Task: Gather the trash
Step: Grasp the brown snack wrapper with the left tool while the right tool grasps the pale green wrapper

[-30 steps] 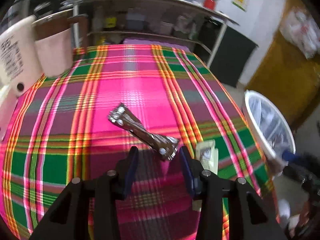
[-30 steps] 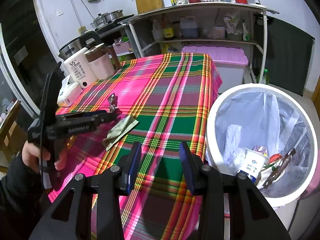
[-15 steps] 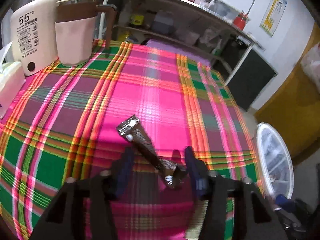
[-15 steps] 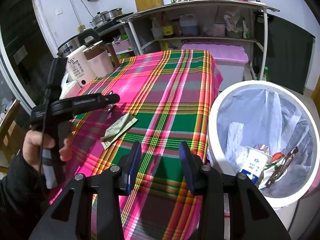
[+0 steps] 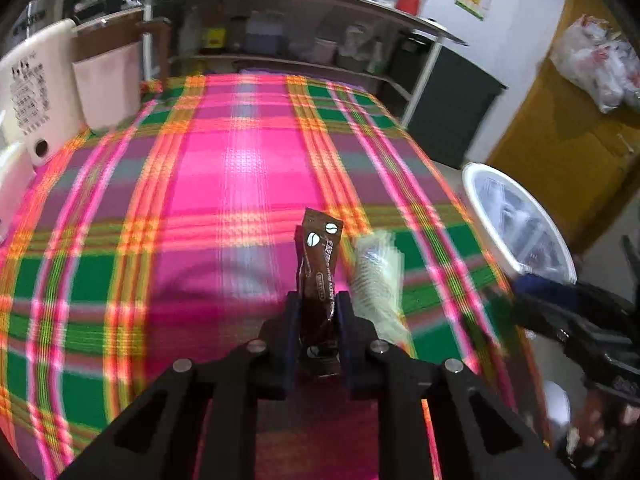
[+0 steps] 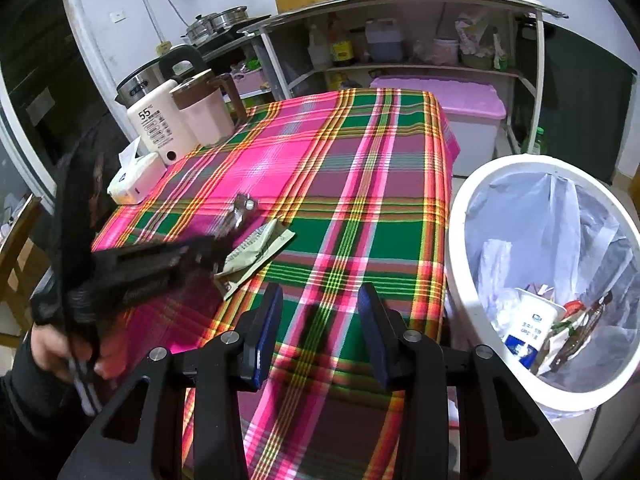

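My left gripper is shut on a brown coffee sachet, which stands up between the jaws above the plaid tablecloth. A pale green wrapper lies on the cloth just right of it. In the right wrist view the left gripper holds the sachet above the green wrapper. My right gripper is open and empty over the table's near edge. The white trash bin with a clear liner stands right of the table and holds several pieces of trash.
A cream kettle, a pink jug and a tissue box stand at the table's far left. A shelf unit and a pink-lidded box stand behind the table. The bin also shows in the left wrist view.
My left gripper closed on the brown sachet, which lay flat on the cloth before, and lifted it upright. The right gripper stayed open and barely moved.
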`<control>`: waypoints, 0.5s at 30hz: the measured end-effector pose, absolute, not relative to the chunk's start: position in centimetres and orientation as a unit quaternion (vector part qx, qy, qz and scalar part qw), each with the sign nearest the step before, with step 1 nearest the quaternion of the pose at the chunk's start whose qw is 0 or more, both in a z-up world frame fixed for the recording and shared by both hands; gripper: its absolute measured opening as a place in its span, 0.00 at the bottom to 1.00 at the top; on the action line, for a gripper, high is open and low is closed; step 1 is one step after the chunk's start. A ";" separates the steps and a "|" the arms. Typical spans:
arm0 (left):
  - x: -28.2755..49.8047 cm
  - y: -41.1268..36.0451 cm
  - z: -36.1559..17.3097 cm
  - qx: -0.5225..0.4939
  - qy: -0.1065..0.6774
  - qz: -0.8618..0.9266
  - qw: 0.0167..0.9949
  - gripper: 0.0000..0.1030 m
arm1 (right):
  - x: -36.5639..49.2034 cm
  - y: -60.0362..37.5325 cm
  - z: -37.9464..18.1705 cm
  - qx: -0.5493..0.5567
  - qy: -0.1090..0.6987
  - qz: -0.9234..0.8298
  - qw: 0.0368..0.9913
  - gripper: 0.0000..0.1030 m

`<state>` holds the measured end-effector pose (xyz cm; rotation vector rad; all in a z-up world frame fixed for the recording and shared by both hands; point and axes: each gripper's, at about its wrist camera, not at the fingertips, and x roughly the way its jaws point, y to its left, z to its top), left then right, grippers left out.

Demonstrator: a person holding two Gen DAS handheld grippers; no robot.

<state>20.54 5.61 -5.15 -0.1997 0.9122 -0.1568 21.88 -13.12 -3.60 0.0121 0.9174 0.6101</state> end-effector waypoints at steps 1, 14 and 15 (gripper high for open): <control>20.2 5.2 -5.1 -0.103 0.442 -0.089 0.887 0.17 | 21.9 -13.2 -3.6 0.006 0.436 0.287 0.853 0.39; 17.8 7.6 -4.4 -0.117 0.421 -0.045 0.898 0.17 | 21.7 -11.5 -3.5 0.013 0.442 0.293 0.848 0.39; 17.6 8.0 -4.4 -0.118 0.418 -0.039 0.900 0.17 | 21.8 -11.0 -3.6 0.014 0.443 0.297 0.846 0.39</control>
